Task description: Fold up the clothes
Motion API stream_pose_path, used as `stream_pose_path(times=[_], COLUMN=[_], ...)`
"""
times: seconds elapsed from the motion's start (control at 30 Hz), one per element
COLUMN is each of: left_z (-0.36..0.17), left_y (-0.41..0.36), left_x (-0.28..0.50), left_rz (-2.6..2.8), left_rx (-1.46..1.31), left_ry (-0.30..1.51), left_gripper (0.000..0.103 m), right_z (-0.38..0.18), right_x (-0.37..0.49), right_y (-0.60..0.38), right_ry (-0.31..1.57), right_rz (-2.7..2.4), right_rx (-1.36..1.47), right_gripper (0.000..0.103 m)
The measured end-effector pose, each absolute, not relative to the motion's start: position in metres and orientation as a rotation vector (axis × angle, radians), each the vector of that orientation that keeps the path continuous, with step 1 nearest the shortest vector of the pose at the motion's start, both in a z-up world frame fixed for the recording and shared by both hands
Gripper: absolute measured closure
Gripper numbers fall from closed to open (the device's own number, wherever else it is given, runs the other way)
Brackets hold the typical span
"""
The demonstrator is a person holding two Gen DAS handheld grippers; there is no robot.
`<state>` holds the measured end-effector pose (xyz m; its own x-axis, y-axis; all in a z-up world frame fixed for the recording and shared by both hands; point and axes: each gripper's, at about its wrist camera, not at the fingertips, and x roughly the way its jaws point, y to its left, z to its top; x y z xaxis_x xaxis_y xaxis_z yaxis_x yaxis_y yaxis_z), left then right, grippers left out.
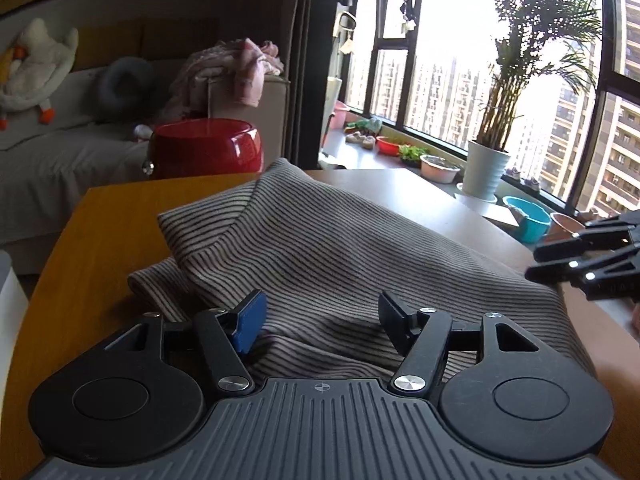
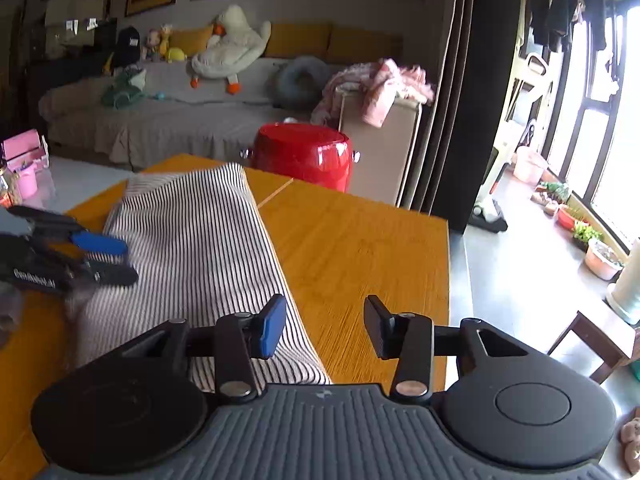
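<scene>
Left wrist view first: the left gripper (image 1: 320,320) sits at the bottom of the frame with its jaws spread wide, holding nothing, hovering right over the striped garment (image 1: 320,248), which lies bunched and partly folded across the middle of the wooden table (image 1: 100,240). At the right edge the right gripper (image 1: 592,256) pokes in just beside the cloth's edge, and from this angle I can't tell how its jaws stand. Further back, lower right, a blue basin (image 1: 528,216) has something in it too small to make out, and on the window ledge there's a metal bowl (image 1: 439,166), a red bowl (image 1: 388,145) next to some greens, and a white pot (image 1: 486,168) with a tall palm growing out of it. A red stool (image 1: 206,148) stands past the table's far edge, centre left. Right wrist view: the right gripper (image 2: 324,324) is released too, jaws well apart, the blue-padded one over the garment's (image 2: 192,248) near edge and the other over bare table (image 2: 360,248). The left gripper (image 2: 100,256) shows at the left edge over the cloth, nothing between its fingers. Behind it, far left, a pink organiser (image 2: 24,152) holds bits I can't identify, and at the right edge near the window a pale bowl (image 2: 602,258) has a plant in it.
</scene>
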<state>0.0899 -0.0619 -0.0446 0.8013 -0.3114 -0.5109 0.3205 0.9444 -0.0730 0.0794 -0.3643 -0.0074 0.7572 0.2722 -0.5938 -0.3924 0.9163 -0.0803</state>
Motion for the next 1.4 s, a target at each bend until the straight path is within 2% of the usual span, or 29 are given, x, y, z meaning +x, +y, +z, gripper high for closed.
stream_pose_path(times=[0.03, 0.07, 0.13, 0.2, 0.27, 0.33, 0.37, 0.4, 0.43, 0.73, 0.8, 0.9, 1.0, 1.4], left_z=[-0.045, -0.045, -0.045, -0.039, -0.031, -0.021, -0.016, -0.011, -0.007, 0.023, 0.021, 0.005, -0.006, -0.02], left_y=[-0.055, -0.048, -0.036, -0.028, -0.022, -0.018, -0.017, -0.015, -0.014, -0.001, -0.008, -0.032, -0.051, -0.068], left_x=[0.095, 0.1, 0.106, 0.103, 0.094, 0.079, 0.07, 0.06, 0.051, -0.035, -0.049, -0.058, -0.06, -0.053], left_rz=[-0.324, -0.309, -0.315, -0.331, -0.357, -0.389, -0.403, -0.416, -0.428, -0.585, -0.647, -0.679, -0.714, -0.784], left_rx=[0.022, 0.026, 0.004, -0.008, -0.003, 0.007, 0.019, 0.032, 0.047, 0.198, 0.244, 0.366, 0.435, 0.458], left_ry=[0.553, 0.561, 0.581, 0.578, 0.563, 0.546, 0.537, 0.528, 0.52, 0.471, 0.473, 0.49, 0.498, 0.501], left_gripper=[0.03, 0.03, 0.03, 0.03, 0.027, 0.022, 0.02, 0.019, 0.019, 0.008, 0.005, 0.005, 0.005, 0.004], right_z=[-0.019, -0.029, -0.034, -0.028, -0.016, -0.003, 0.003, 0.007, 0.008, -0.037, -0.03, -0.015, -0.017, -0.021], right_x=[0.08, 0.073, 0.046, 0.019, -0.007, -0.034, -0.048, -0.059, -0.069, -0.086, -0.069, -0.015, 0.016, 0.016], right_y=[-0.36, -0.354, -0.342, -0.33, -0.318, -0.307, -0.301, -0.294, -0.287, -0.22, -0.22, -0.247, -0.274, -0.288], right_ry=[0.653, 0.671, 0.653, 0.68, 0.653, 0.611, 0.589, 0.559, 0.523, 0.428, 0.54, 0.815, 0.953, 0.951], right_rz=[0.373, 0.376, 0.399, 0.486, 0.588, 0.694, 0.747, 0.791, 0.829, 0.904, 0.895, 0.884, 0.88, 0.9], right_rx=[-0.208, -0.228, -0.279, -0.308, -0.379, -0.461, -0.502, -0.548, -0.597, -0.867, -0.731, -0.258, 0.042, 0.099], right_gripper=[0.067, 0.073, 0.074, 0.084, 0.084, 0.077, 0.061, 0.04, 0.035, 0.037, 0.051, 0.058, 0.06, 0.06])
